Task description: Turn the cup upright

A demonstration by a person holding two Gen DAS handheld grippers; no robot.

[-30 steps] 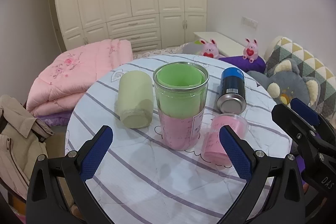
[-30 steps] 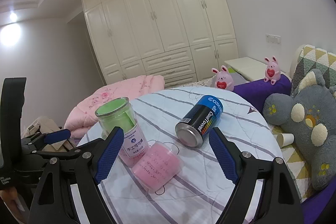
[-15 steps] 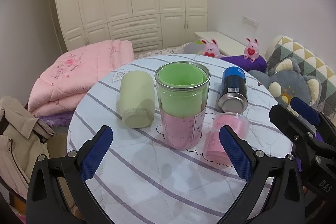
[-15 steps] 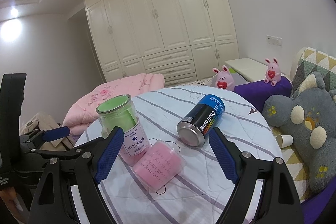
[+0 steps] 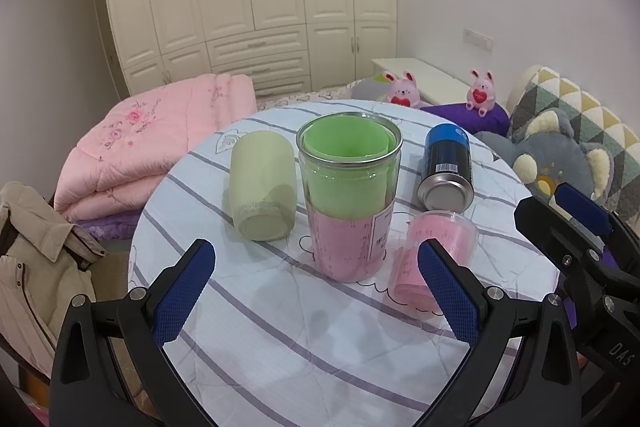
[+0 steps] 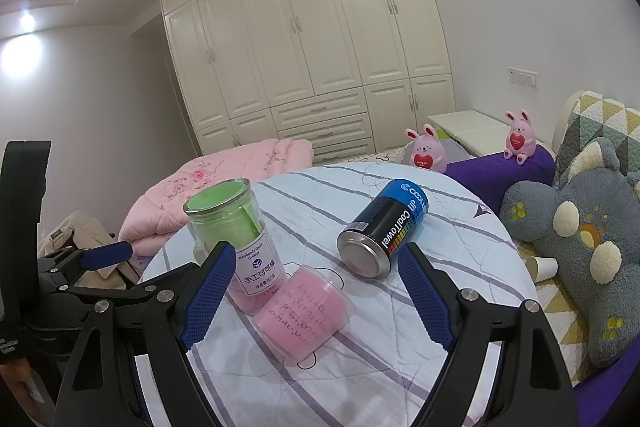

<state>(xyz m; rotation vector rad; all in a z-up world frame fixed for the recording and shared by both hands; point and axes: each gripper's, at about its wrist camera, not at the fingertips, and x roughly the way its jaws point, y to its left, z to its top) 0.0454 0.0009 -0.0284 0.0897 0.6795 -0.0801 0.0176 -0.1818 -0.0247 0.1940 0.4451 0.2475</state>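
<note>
Hovering both tools wide and empty, left tool [image 5: 312, 283] and right tool [image 6: 316, 295], I eye the pink cup [image 6: 306, 311] lying on the near tabletop [image 6: 460, 247], judging a careless grip could topple the tall jar [image 6: 232, 227] touching it.

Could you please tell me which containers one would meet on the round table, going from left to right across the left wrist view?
Pale green cup lying on its side → tall clear jar with green and pink lining, standing upright → small clear plastic cup with pink lining, tipped over; the blue and black can on its side overlaps it in order.
</note>
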